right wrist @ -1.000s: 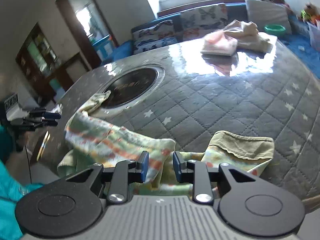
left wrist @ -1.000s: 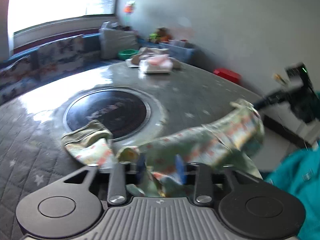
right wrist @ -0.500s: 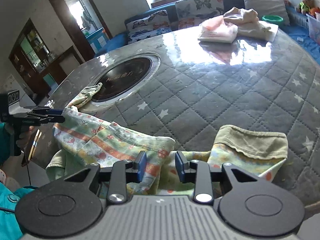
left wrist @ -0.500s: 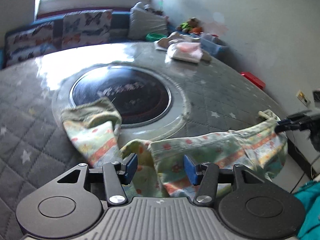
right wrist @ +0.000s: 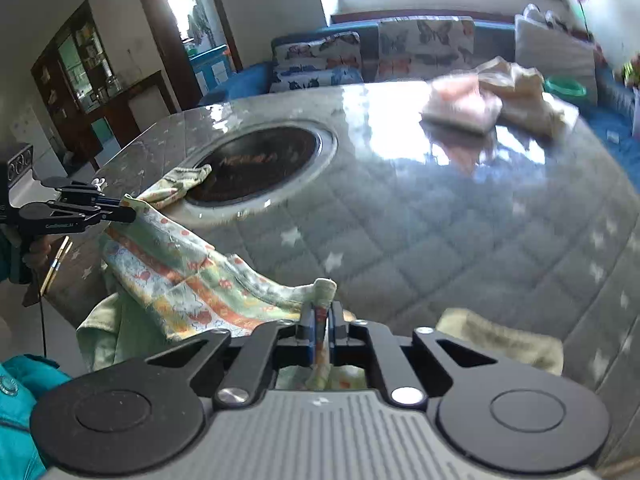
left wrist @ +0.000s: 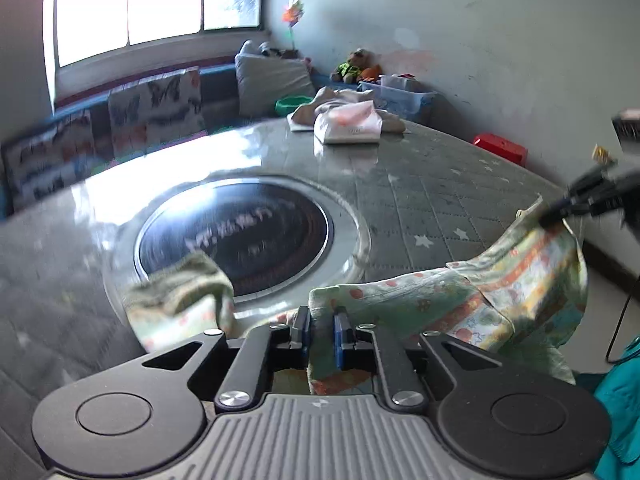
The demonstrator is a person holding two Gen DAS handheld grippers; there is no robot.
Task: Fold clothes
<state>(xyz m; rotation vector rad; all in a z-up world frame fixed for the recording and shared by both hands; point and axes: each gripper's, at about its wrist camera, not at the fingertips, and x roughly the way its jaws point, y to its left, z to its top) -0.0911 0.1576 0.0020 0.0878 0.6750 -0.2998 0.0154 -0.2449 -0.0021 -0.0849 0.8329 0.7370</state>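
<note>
At the near edge of the table [left wrist: 420, 184], in the left wrist view, your left gripper [left wrist: 320, 334] is clenched on a fold of the patterned garment [left wrist: 460, 304]. The cloth runs off to the right, lifted clear of the table edge, where your right gripper [left wrist: 560, 210] pinches its far corner. One olive-cuffed end lies on the rim of the dark round inset [left wrist: 236, 236] at the table's centre. At the far edge sits a stack of folded clothes [left wrist: 348, 122].

In the right wrist view, your right gripper [right wrist: 319, 332] is clamped on a bunched bit of the same garment [right wrist: 192, 280], the blue pads pressed against the fabric. The cloth stretches left over the near-left edge of the table [right wrist: 440, 220] to your left gripper [right wrist: 130, 214], which grips its other corner. A second olive cuff lies on the quilted cover just right of the fingers. The folded clothes [right wrist: 464, 106] rest near the far right edge
</note>
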